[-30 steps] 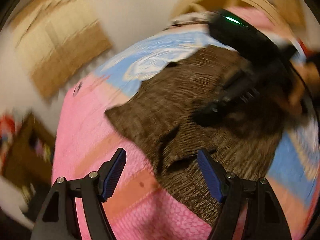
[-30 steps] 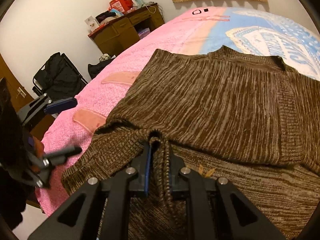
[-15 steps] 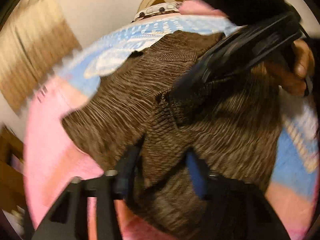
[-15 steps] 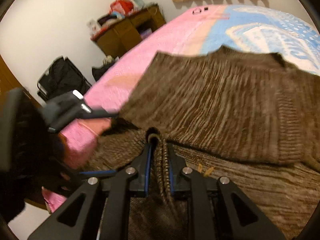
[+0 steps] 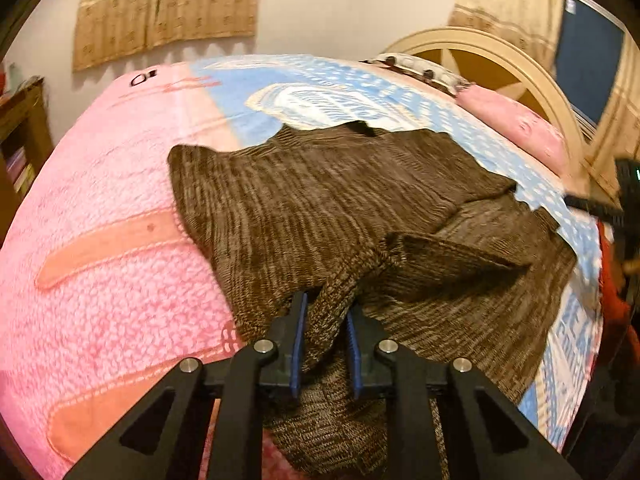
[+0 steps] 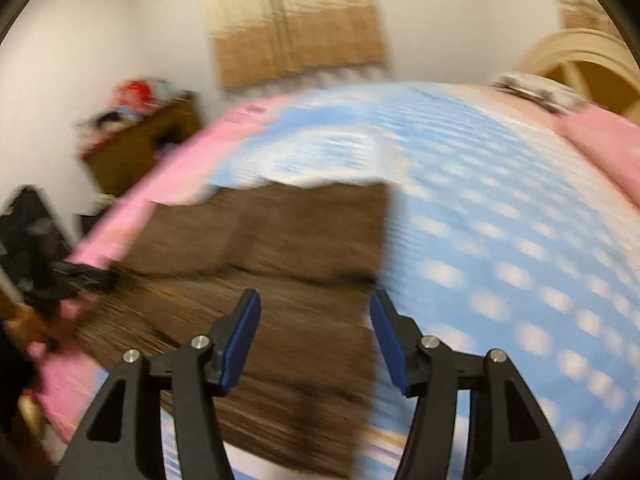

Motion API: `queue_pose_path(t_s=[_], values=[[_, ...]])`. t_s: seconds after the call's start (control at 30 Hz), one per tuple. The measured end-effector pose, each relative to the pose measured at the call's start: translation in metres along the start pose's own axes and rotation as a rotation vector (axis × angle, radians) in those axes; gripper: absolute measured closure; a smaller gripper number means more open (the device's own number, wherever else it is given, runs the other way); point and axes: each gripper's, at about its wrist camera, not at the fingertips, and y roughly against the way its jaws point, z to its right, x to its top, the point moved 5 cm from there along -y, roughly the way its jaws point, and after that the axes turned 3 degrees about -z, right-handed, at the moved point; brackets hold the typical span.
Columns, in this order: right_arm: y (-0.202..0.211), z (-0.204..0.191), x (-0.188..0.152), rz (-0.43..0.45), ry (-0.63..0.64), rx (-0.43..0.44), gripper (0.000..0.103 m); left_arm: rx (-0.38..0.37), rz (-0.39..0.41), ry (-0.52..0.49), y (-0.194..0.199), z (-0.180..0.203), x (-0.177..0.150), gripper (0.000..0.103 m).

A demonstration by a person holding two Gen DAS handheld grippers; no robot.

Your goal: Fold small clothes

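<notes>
A brown knitted sweater (image 5: 320, 200) lies on a bed with a pink and blue blanket (image 5: 112, 264). My left gripper (image 5: 325, 312) is shut on a bunched fold of the sweater near its front edge and lifts it slightly. In the blurred right wrist view the sweater (image 6: 280, 240) lies in front, partly folded. My right gripper (image 6: 314, 308) is open and empty above the sweater's right part. The right gripper shows as a dark shape at the far right edge of the left wrist view (image 5: 624, 200).
A cream headboard (image 5: 500, 56) and a pink pillow (image 5: 520, 128) are at the bed's far right. A wooden desk (image 6: 144, 144) with clutter stands by the wall on the left. Curtains (image 5: 168, 8) hang on the back wall.
My left gripper moved in and shut on a fold of the sweater. My right gripper let go of the fold it held, opened and swung off to the right.
</notes>
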Motion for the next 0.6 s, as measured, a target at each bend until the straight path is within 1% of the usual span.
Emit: queue_pose_path(t_s=[0.03, 0.07, 0.13, 0.2, 0.23, 0.3, 0.33, 0.37, 0.43, 0.47, 0.53, 0.6], values=[[0.002, 0.015, -0.011, -0.023, -0.003, -0.049, 0.041, 0.003, -0.002, 0.007, -0.001, 0.001, -0.001, 0.085], [0.004, 0.025, -0.023, -0.048, -0.002, -0.068, 0.041, 0.007, -0.005, 0.011, -0.002, 0.002, 0.001, 0.085], [0.004, 0.028, -0.038, -0.087, 0.029, -0.062, 0.041, 0.025, -0.008, 0.014, -0.005, 0.003, 0.001, 0.085], [0.000, 0.016, -0.046, -0.114, 0.109, -0.064, 0.041, 0.038, -0.010, 0.027, -0.007, 0.004, 0.002, 0.085], [-0.002, 0.008, -0.048, -0.113, 0.166, -0.070, 0.040, 0.041, -0.012, 0.038, -0.009, 0.004, 0.001, 0.085], [-0.010, -0.010, -0.047, -0.097, 0.285, -0.083, 0.036, 0.052, -0.011, 0.047, -0.009, 0.005, 0.000, 0.085], [-0.014, -0.017, -0.045, -0.086, 0.344, -0.092, 0.032, 0.058, -0.010, 0.050, -0.008, 0.005, -0.001, 0.085], [-0.018, -0.021, -0.047, -0.079, 0.388, -0.107, 0.031, 0.065, -0.010, 0.052, -0.008, 0.006, -0.002, 0.085], [-0.031, -0.029, -0.046, -0.074, 0.512, -0.174, 0.031, 0.070, -0.008, 0.056, -0.007, 0.005, -0.002, 0.085], [-0.035, -0.029, -0.045, -0.073, 0.545, -0.184, 0.031, 0.071, -0.009, 0.059, -0.008, 0.004, -0.002, 0.085], [-0.044, -0.030, -0.043, -0.065, 0.614, -0.194, 0.032, 0.073, -0.014, 0.066, -0.009, 0.003, -0.002, 0.085], [-0.052, -0.033, -0.039, -0.054, 0.669, -0.174, 0.034, 0.072, -0.016, 0.077, -0.011, 0.002, -0.002, 0.085]])
